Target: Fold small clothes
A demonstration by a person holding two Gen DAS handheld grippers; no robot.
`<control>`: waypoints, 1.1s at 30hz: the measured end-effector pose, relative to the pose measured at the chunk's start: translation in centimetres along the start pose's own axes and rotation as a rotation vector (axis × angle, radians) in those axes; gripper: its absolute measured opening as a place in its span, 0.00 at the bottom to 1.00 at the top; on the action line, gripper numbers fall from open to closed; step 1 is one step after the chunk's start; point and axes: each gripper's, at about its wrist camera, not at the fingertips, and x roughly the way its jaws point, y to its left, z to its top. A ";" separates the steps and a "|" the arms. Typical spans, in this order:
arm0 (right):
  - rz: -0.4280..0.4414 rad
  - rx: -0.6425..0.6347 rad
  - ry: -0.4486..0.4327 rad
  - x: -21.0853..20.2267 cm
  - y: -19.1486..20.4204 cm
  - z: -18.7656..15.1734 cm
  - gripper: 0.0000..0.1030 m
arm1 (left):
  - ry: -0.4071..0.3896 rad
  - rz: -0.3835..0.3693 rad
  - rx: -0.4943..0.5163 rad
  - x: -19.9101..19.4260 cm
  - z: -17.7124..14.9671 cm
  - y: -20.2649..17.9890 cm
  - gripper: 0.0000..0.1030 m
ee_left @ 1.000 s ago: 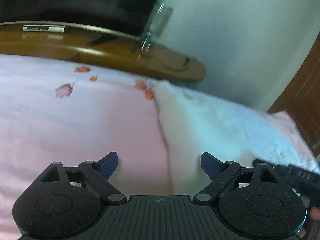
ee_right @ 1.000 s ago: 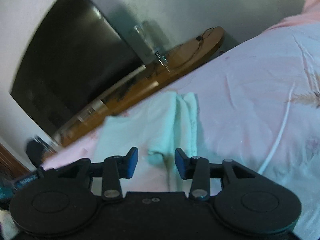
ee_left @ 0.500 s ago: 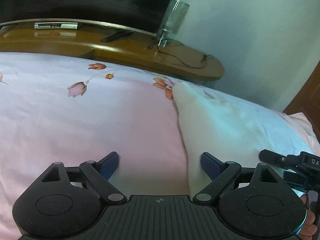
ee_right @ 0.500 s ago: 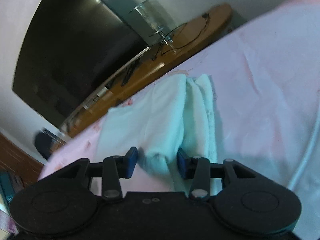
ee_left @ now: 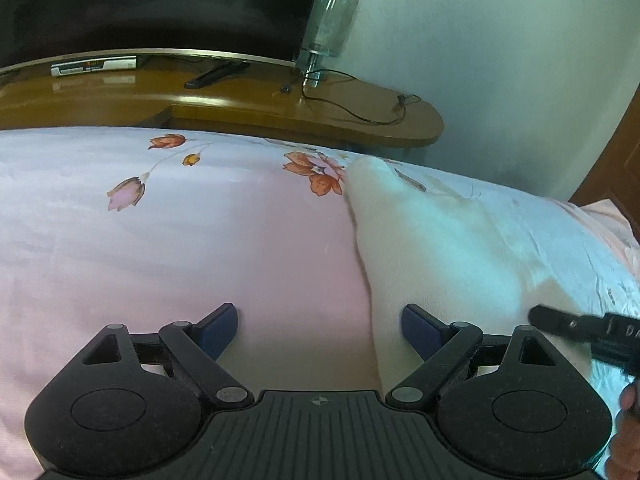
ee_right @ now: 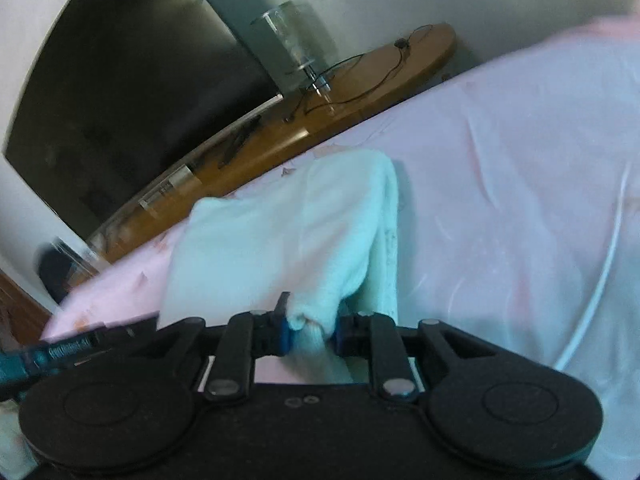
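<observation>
A small white garment [ee_left: 440, 248] lies on the pink flowered bedsheet [ee_left: 180, 240]. In the right wrist view it [ee_right: 280, 232] is bunched into folds. My right gripper [ee_right: 310, 330] is shut on its near edge, and the cloth is pinched between the blue pads. My left gripper [ee_left: 318, 326] is open and empty, low over the sheet. Its right finger [ee_left: 420, 328] is over the garment's left edge and its left finger [ee_left: 218, 330] is over bare sheet. Part of the right gripper [ee_left: 580, 328] shows at the left wrist view's right edge.
A wooden TV stand [ee_left: 280, 108] runs along the far side of the bed with a dark TV [ee_left: 140, 4], a glass lamp [ee_left: 326, 32], a remote [ee_left: 216, 74] and a cable [ee_left: 360, 108]. A wall is behind.
My right gripper has closed onto the garment's near edge and pinches it now. My left gripper has stayed open and shifted a little, so the garment's edge sits nearer its right finger.
</observation>
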 end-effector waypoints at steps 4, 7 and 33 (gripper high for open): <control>-0.010 -0.045 -0.011 -0.8 0.3 -0.2 0.19 | 0.022 0.015 0.019 0.6 -0.2 0.0 0.87; 0.008 -0.003 -0.005 -0.2 -0.7 -0.3 0.16 | 0.005 0.041 0.066 0.9 -0.5 -0.4 0.87; 0.032 0.019 0.148 -3.0 -0.9 -1.6 0.29 | 0.011 0.015 0.089 -3.3 -2.9 -1.6 0.87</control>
